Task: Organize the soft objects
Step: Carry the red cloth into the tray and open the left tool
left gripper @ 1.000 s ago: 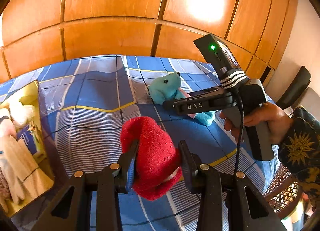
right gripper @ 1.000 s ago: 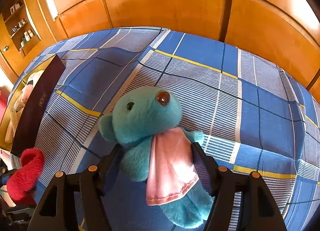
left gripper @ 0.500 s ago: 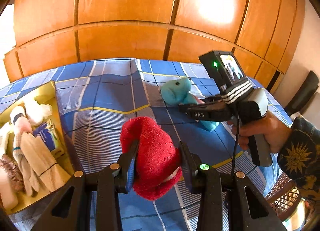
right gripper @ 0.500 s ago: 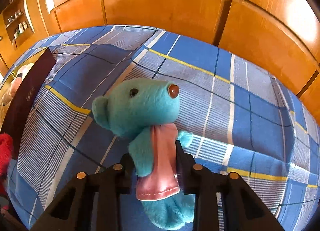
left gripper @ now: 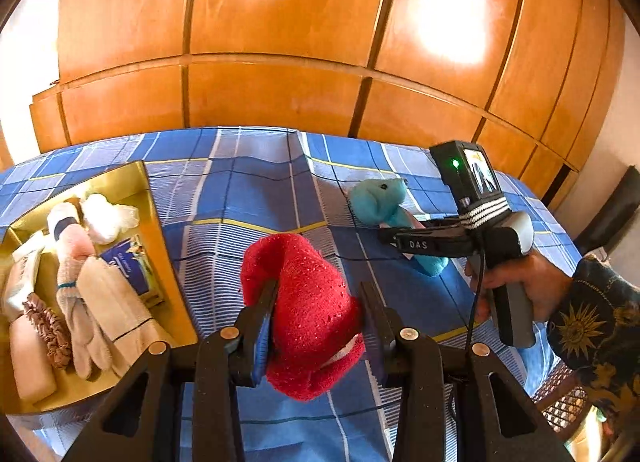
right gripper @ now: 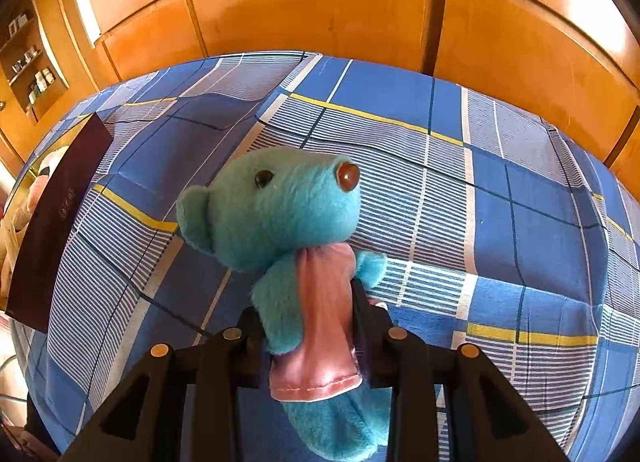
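A red knitted sock [left gripper: 308,314] is held up; a turquoise plush bear [right gripper: 288,222] in pink cloth sits upright.

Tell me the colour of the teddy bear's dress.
Pink dress, clearest in the right wrist view.

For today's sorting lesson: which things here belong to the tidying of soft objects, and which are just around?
Job:
red sock, in left gripper
teddy, in right gripper
gold box of soft things

Around:
bedsheet
wardrobe
shelves
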Demonstrator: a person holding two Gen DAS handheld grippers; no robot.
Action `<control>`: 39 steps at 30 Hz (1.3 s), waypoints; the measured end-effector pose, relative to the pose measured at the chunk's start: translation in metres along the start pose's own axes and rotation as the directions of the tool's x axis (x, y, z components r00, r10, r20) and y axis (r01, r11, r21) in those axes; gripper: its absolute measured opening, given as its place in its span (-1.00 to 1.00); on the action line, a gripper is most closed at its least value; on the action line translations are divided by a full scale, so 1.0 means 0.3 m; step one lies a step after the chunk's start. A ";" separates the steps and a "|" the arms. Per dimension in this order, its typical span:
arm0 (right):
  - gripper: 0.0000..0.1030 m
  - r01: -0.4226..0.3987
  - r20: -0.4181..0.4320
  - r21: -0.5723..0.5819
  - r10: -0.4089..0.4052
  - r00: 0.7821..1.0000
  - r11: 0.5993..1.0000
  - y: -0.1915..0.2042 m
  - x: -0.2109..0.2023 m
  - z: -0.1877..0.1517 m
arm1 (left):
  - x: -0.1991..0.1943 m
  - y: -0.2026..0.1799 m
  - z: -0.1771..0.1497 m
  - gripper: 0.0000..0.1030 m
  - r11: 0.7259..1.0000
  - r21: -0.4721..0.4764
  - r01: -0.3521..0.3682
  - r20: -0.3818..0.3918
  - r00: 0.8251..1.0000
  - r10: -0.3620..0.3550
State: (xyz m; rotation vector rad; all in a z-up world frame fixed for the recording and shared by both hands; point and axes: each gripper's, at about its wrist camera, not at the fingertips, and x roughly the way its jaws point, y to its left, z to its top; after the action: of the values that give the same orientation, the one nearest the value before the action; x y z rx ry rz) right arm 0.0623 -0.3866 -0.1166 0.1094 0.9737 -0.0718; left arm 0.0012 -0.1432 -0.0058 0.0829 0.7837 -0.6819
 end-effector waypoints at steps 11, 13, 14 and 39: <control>-0.37 0.090 0.041 -0.108 -0.086 0.995 0.990 0.049 -0.008 -0.019 | -0.110 0.161 0.014 -0.25 0.992 -0.121 -0.024 0.047 0.998 0.030; -0.37 0.089 0.044 -0.109 -0.085 0.995 0.990 0.046 -0.008 -0.020 | -0.131 0.224 0.015 -0.25 0.986 -0.163 -0.042 0.053 0.997 0.051; -0.37 0.087 0.045 -0.107 -0.082 0.996 0.990 0.043 -0.008 -0.020 | -0.144 0.270 0.015 -0.25 0.979 -0.195 -0.061 0.056 0.996 0.073; -0.37 0.127 0.049 -0.140 -0.121 0.991 0.982 0.057 -0.011 -0.020 | -0.064 0.873 0.000 -0.24 0.784 -0.604 -0.143 -0.029 0.987 0.157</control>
State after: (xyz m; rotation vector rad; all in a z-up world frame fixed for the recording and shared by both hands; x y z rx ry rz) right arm 0.0573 -0.3688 -0.1162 -0.0844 0.9420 -0.1182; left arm 0.1472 0.0726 -0.0388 -0.4464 0.9323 -0.2516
